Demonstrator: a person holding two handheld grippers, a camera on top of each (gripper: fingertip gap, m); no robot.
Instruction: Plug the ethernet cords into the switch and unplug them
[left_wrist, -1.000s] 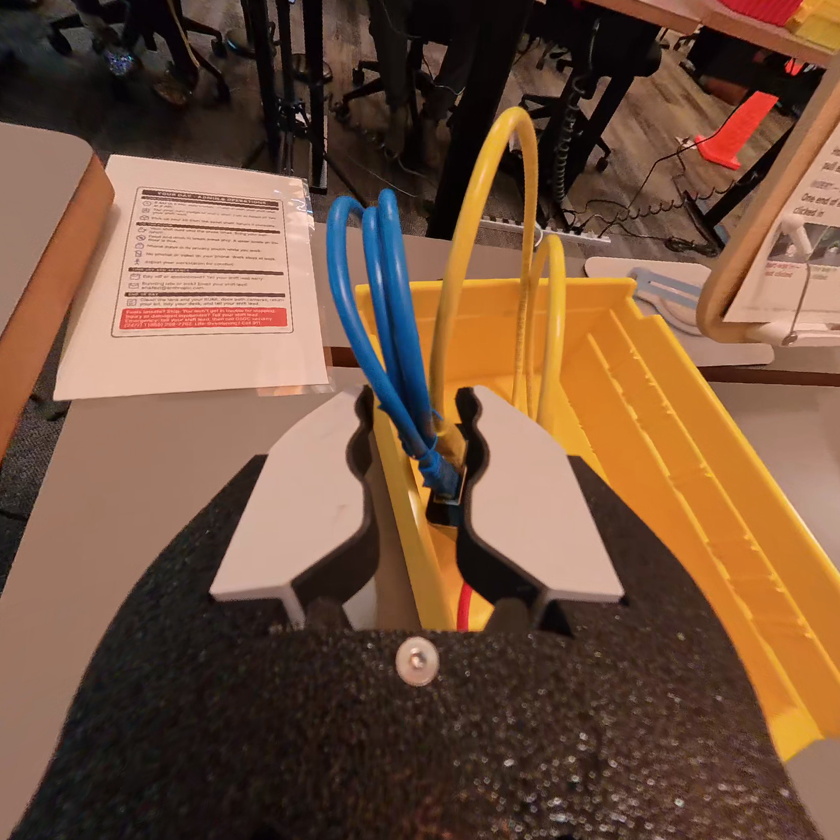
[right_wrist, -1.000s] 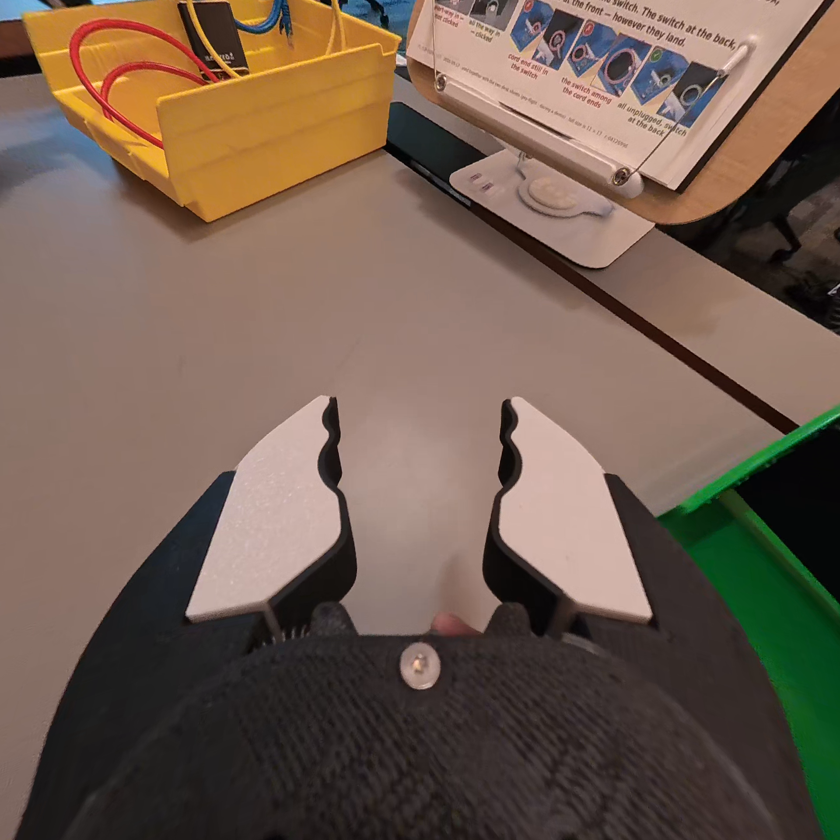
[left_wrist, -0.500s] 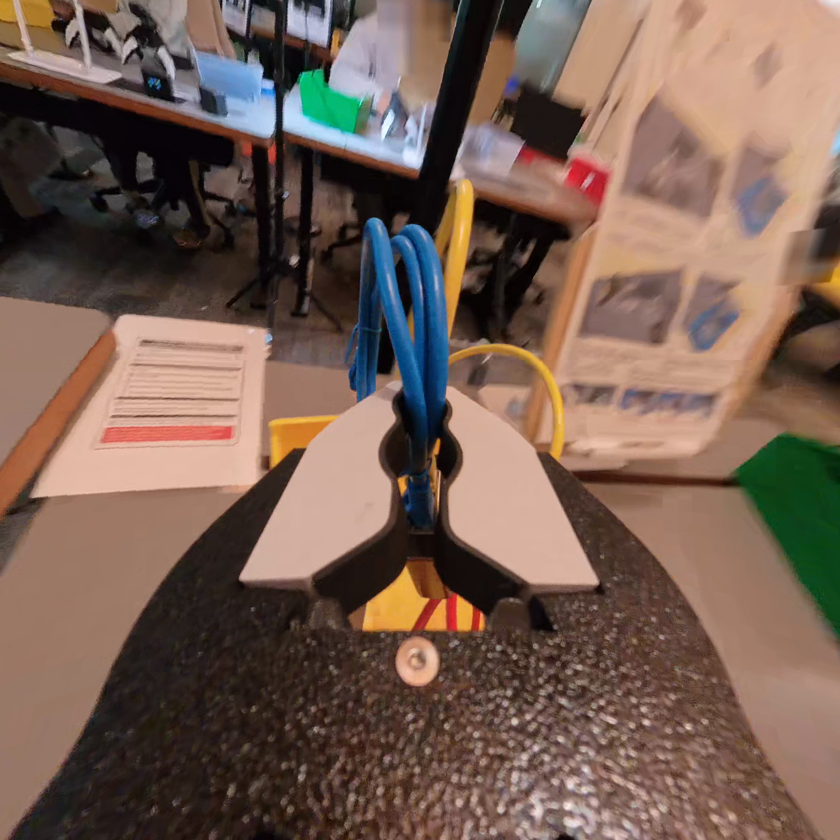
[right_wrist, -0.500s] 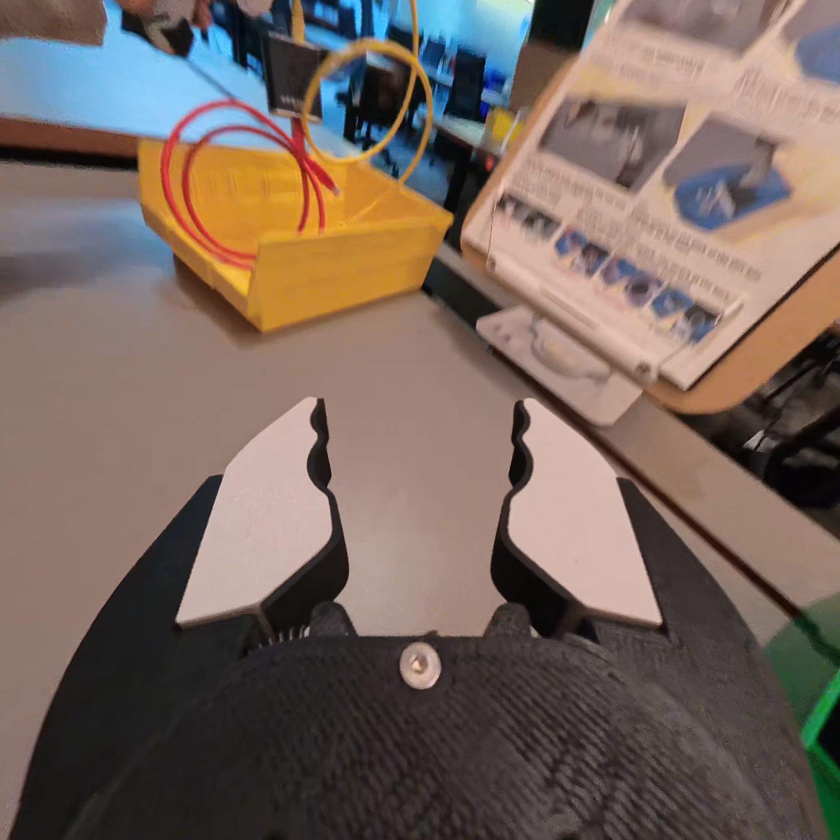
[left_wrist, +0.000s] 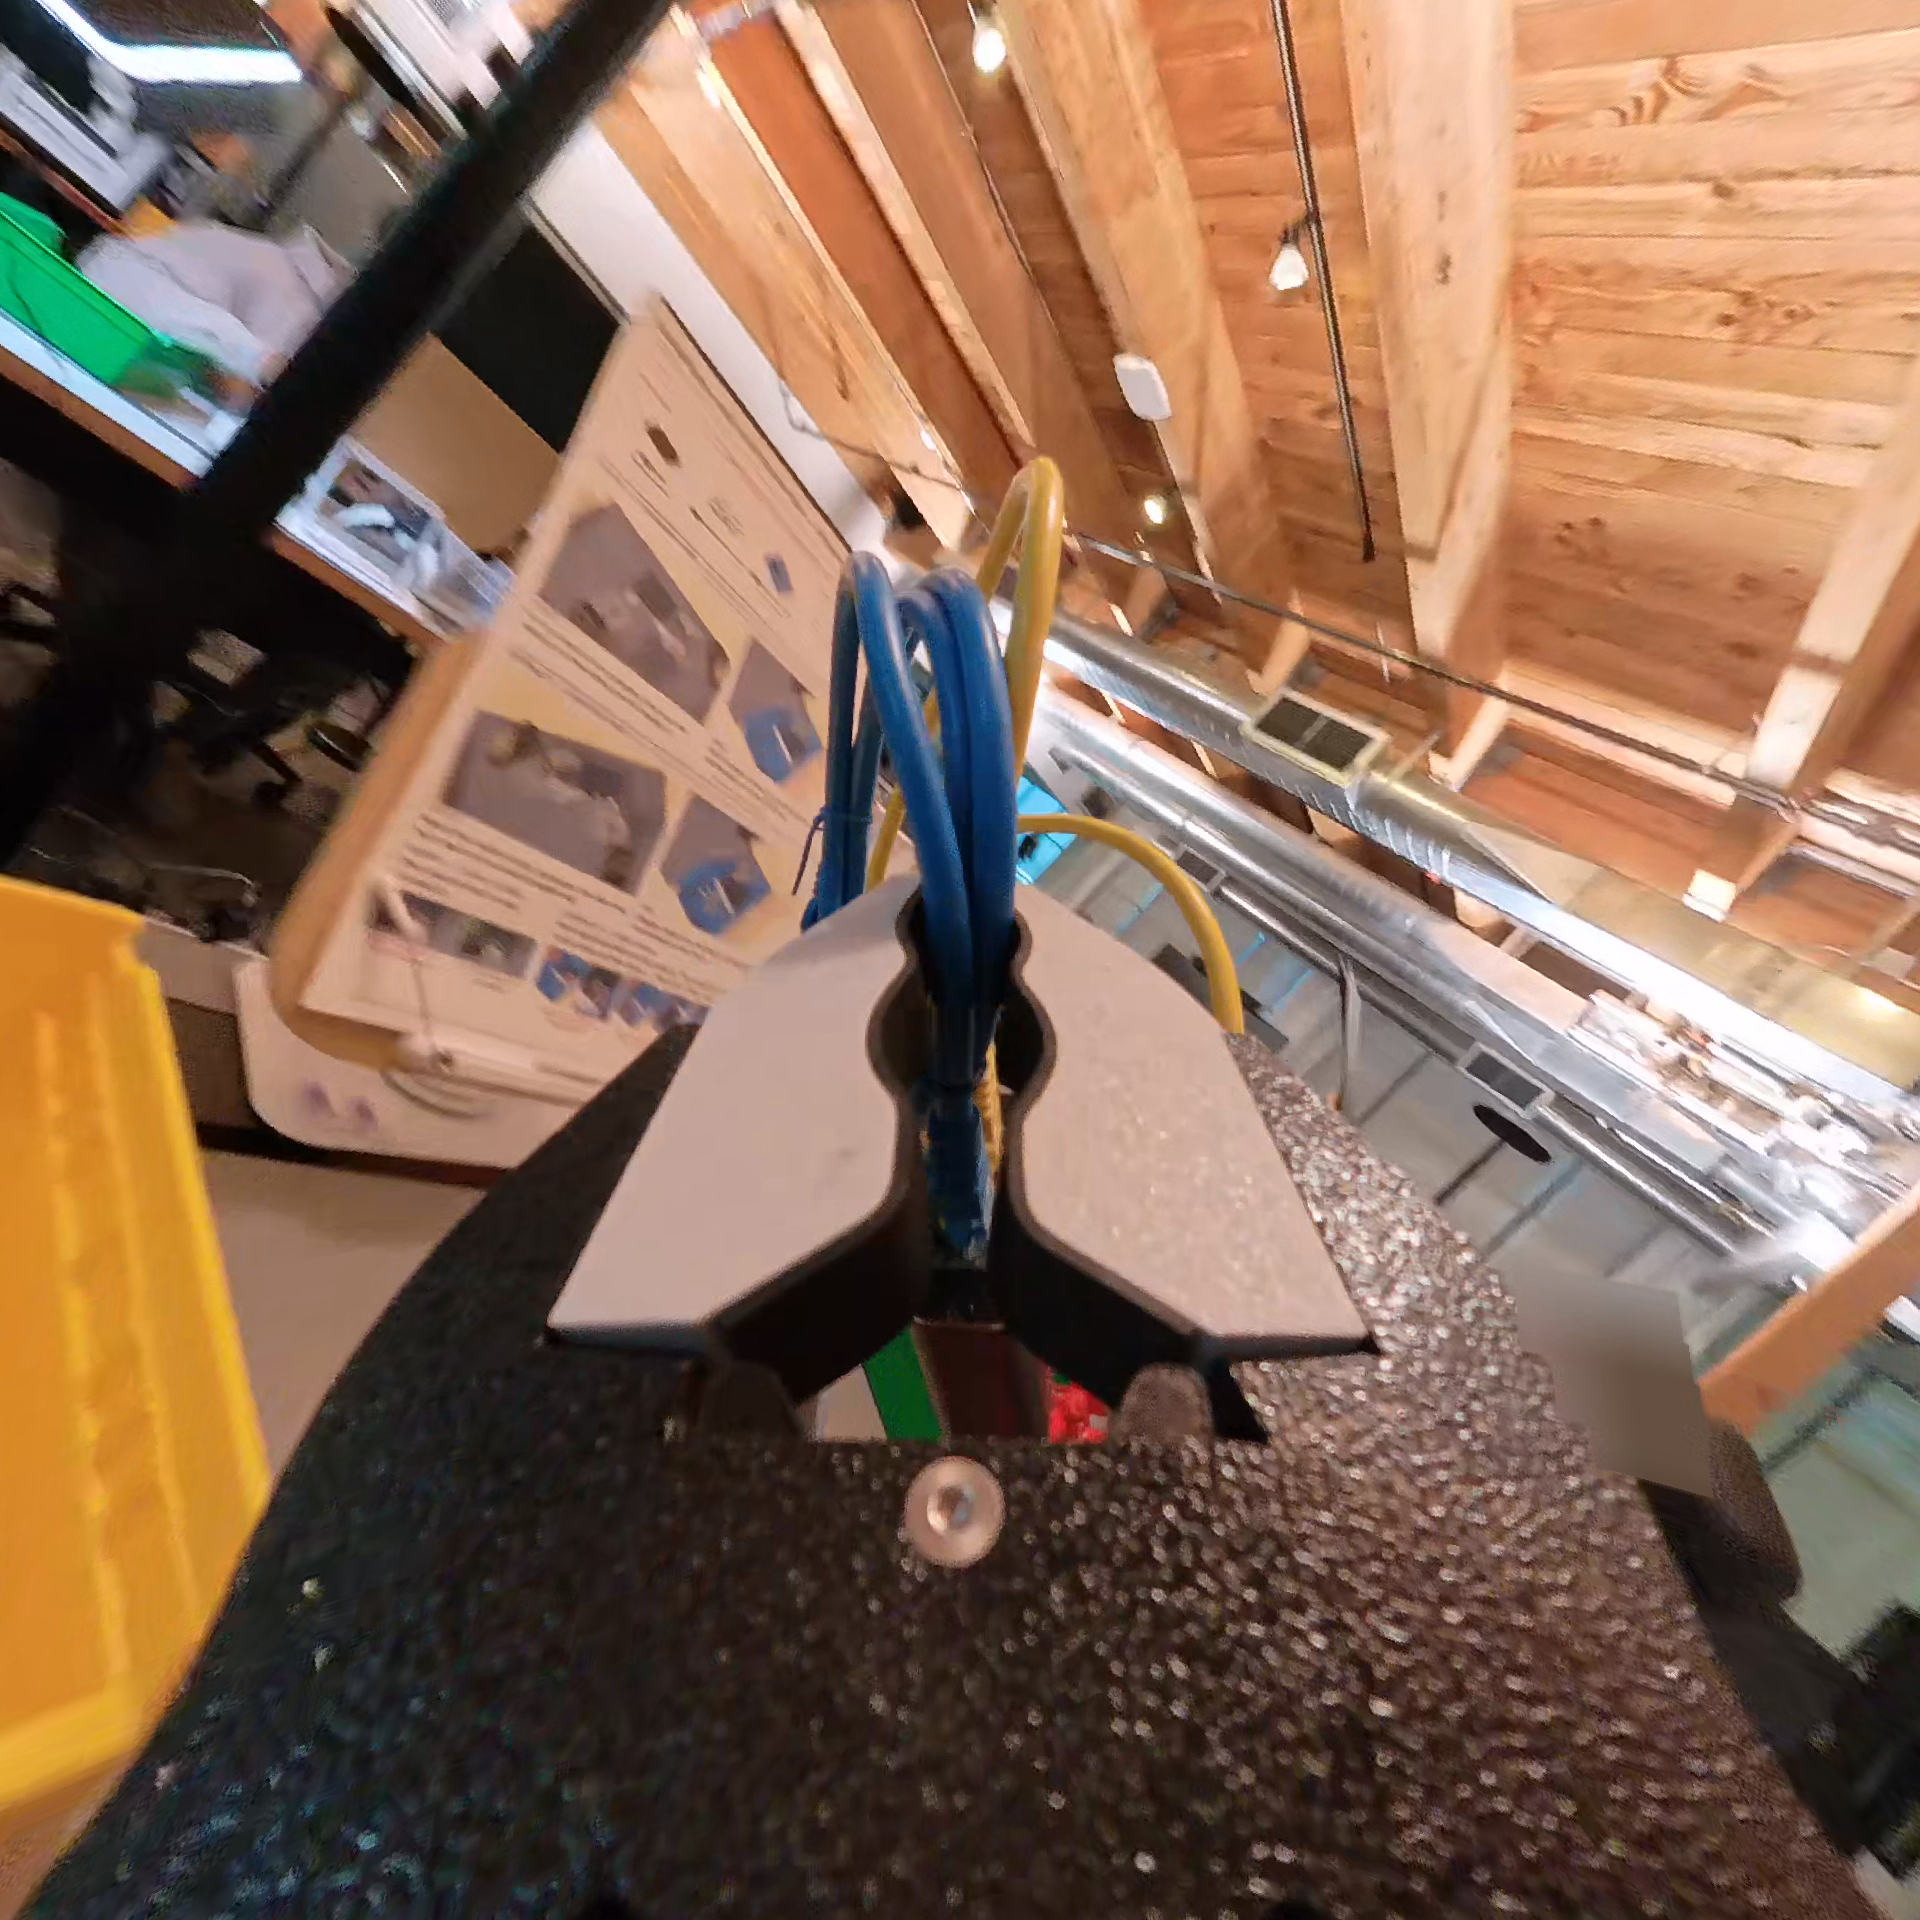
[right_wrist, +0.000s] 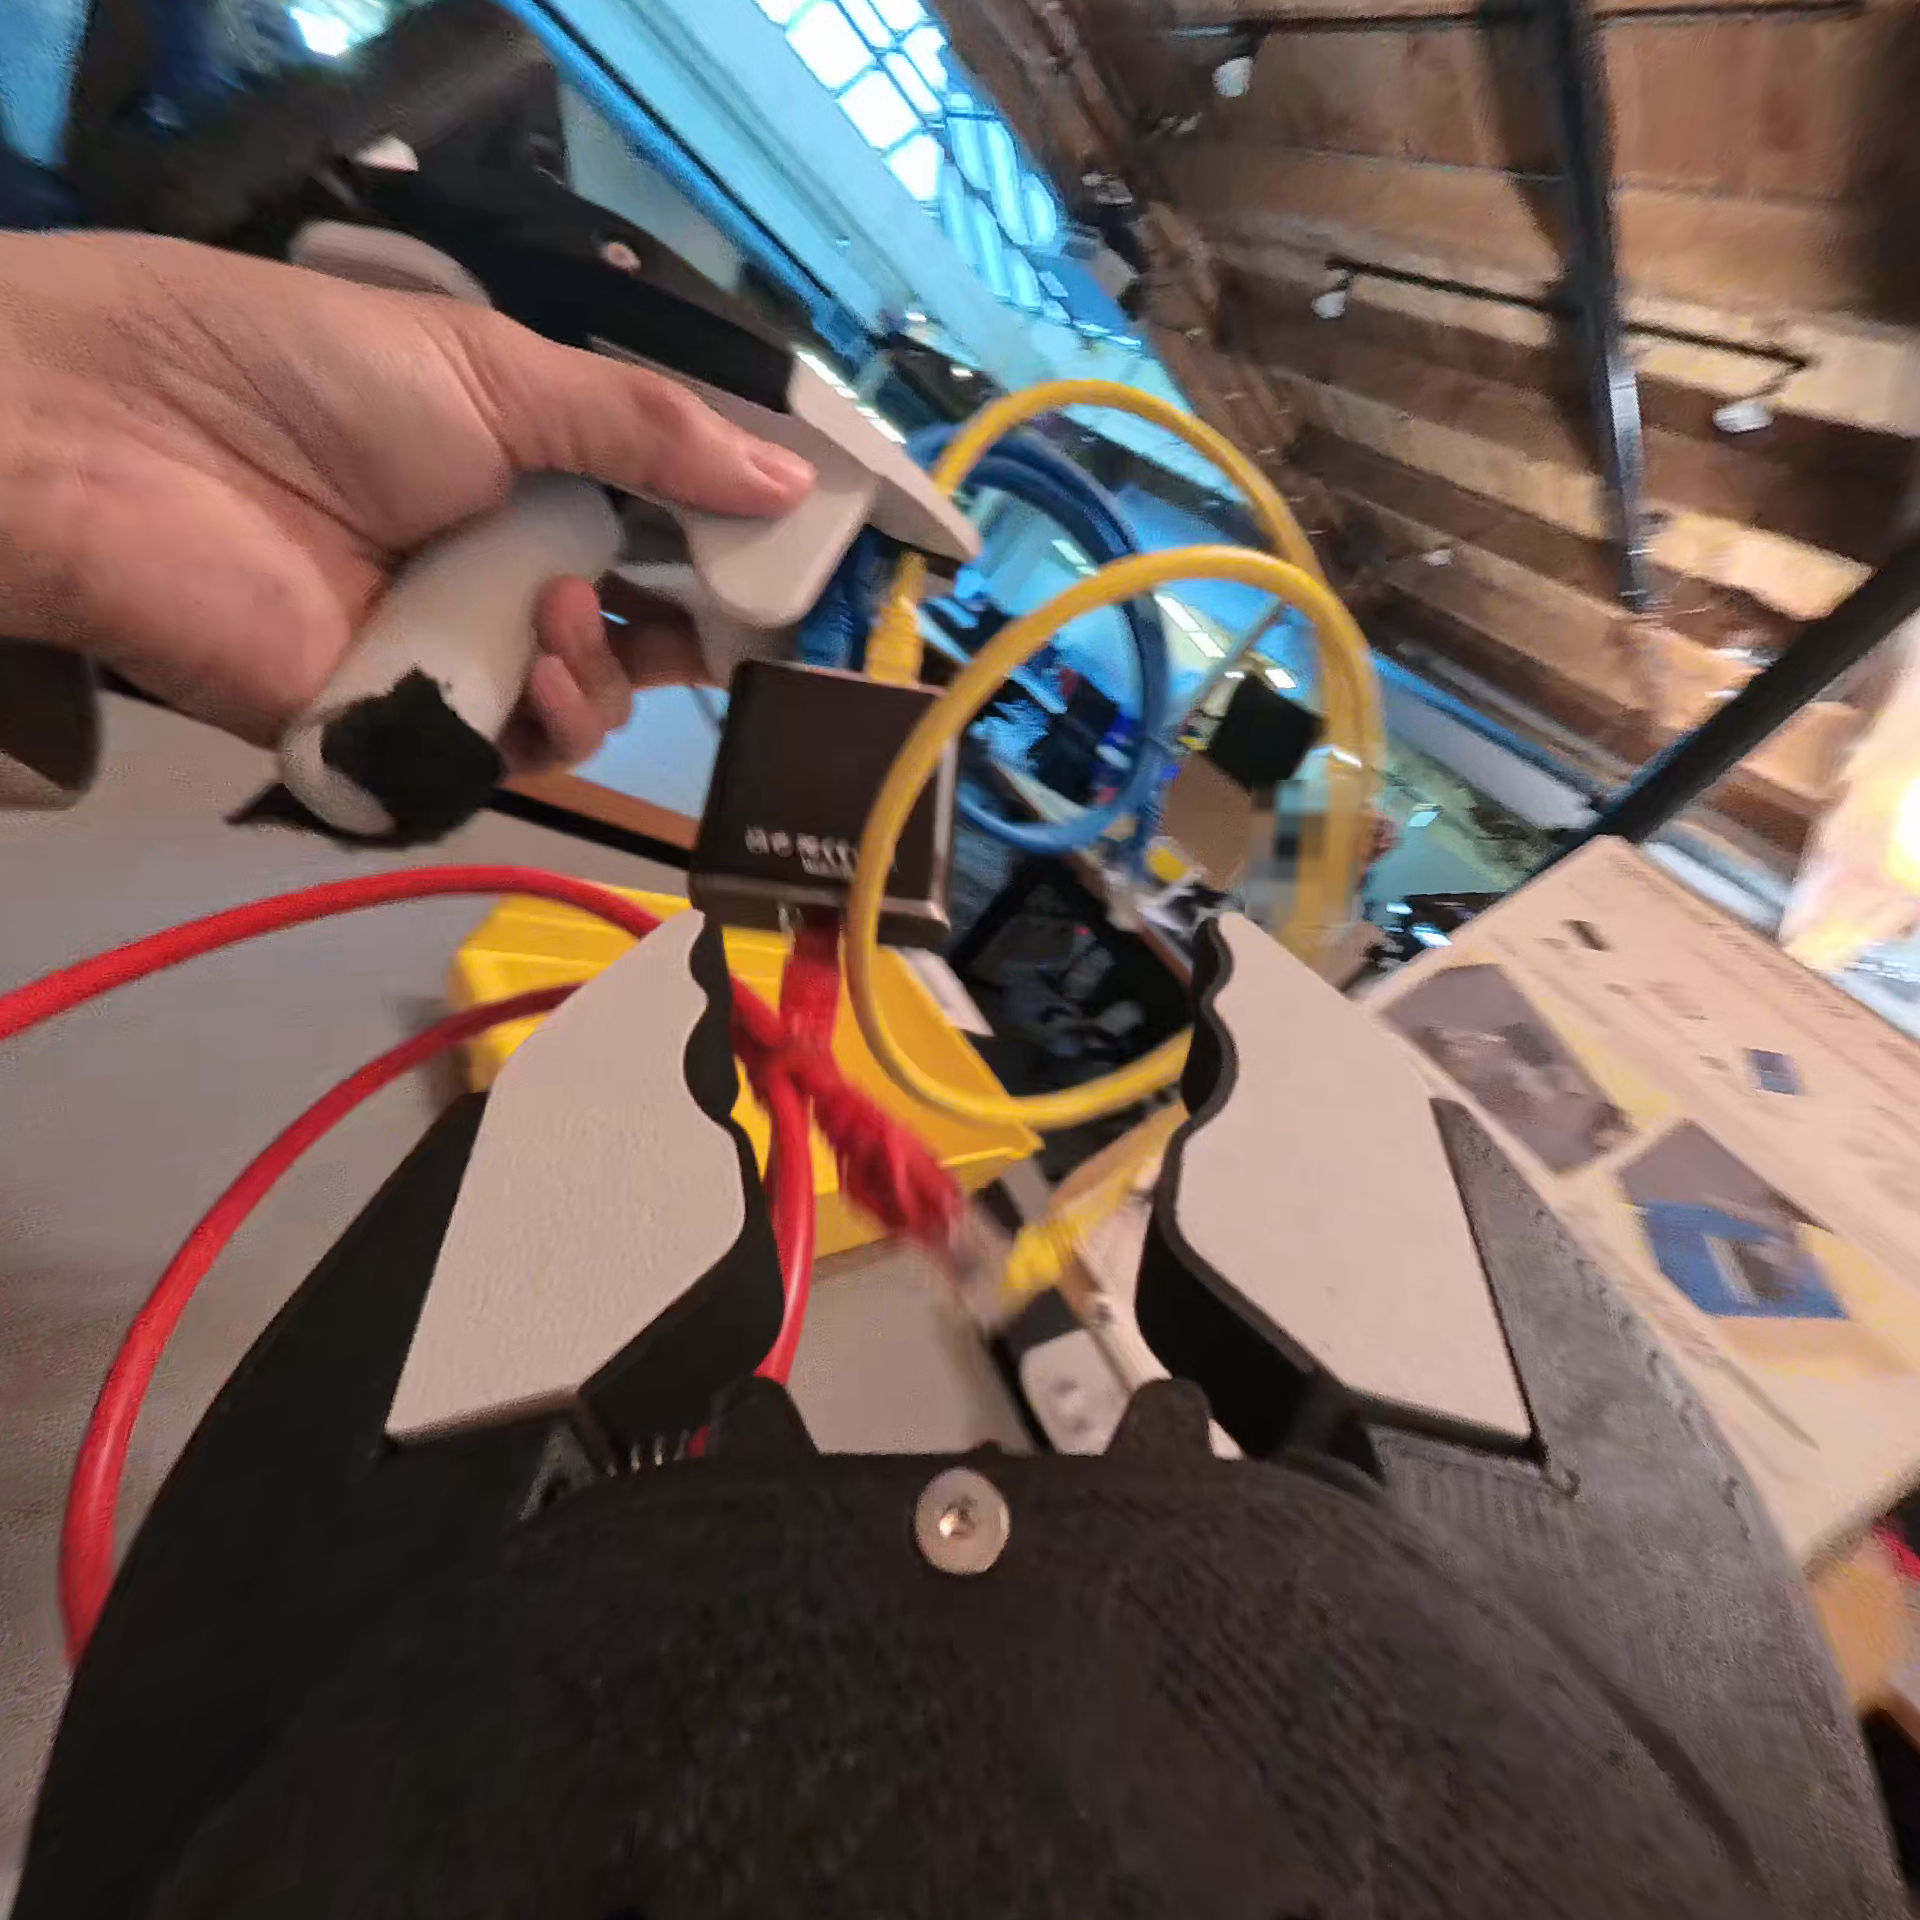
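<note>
left gripper (left_wrist: 961, 997) clamped on blue cord (left_wrist: 951, 727) — switch (right_wrist: 826, 800) dangling midair | right gripper (right_wrist: 951, 1039) spread, empty, under red cord (right_wrist: 821, 1049) | risk: swinging switch slipping out — plugs yanked

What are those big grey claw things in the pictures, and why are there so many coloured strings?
Each grey claw is a hand-held grabbing tool with two fingers and a small camera riding on it. A person holds one in each hand, so there are two pictures.

The left wrist view looks along the left tool. Its fingers are squeezed shut on the blue cord, and it points up toward a wooden ceiling.

The right wrist view looks along the right tool, which is open and holds nothing. There you see the person's hand gripping the other tool's handle, lifting the whole bundle into the air. A small black box, the switch, hangs under it with a red cord and a yellow cord looping off it.

Below, a yellow bin sits on the grey table, beside an instruction board.
</note>
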